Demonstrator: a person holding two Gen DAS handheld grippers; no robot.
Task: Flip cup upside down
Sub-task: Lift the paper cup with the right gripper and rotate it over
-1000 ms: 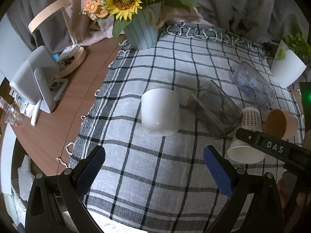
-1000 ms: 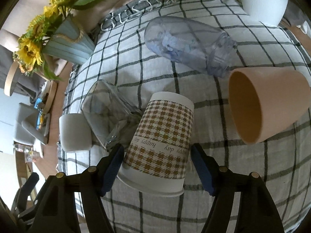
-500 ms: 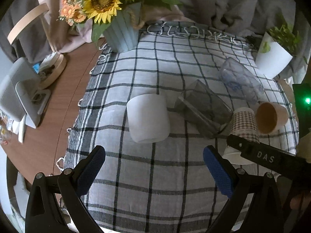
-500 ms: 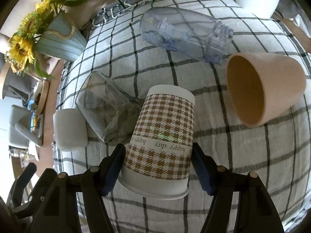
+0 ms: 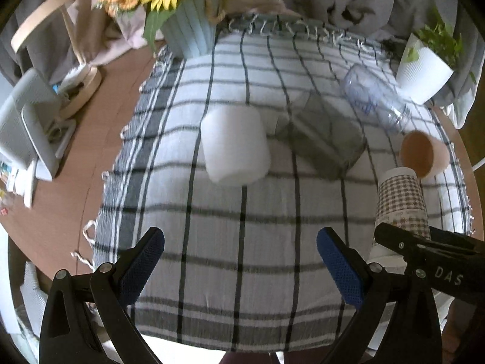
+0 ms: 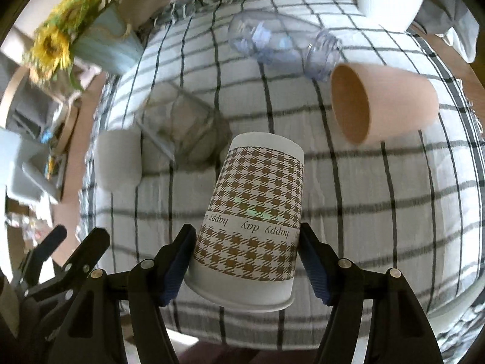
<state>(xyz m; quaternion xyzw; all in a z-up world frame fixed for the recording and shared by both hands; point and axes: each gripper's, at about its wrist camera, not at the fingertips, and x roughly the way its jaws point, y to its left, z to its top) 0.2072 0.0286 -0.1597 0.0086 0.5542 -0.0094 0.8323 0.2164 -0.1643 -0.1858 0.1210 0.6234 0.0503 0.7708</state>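
The right claw [image 6: 244,261] is clamped on the houndstooth paper cup [image 6: 254,212], blue pads pressed to both sides near its rim. The cup is upside down, wide mouth toward the claw, base tipped up and away over the checked cloth [image 6: 379,197] on the counter [image 5: 69,182]. Just beyond it lie a clear square glass [image 6: 185,130] on its side, a white cup [image 6: 118,157] further left, a peach cup [image 6: 385,103] on its side to the right, and a clear plastic bottle [image 6: 272,42] at the back. A sunflower vase [image 5: 189,35] and a white plant pot [image 5: 424,72] stand at the far corners. The left claw [image 5: 241,267] hangs spread wide and empty above bare cloth, close beside the right one.
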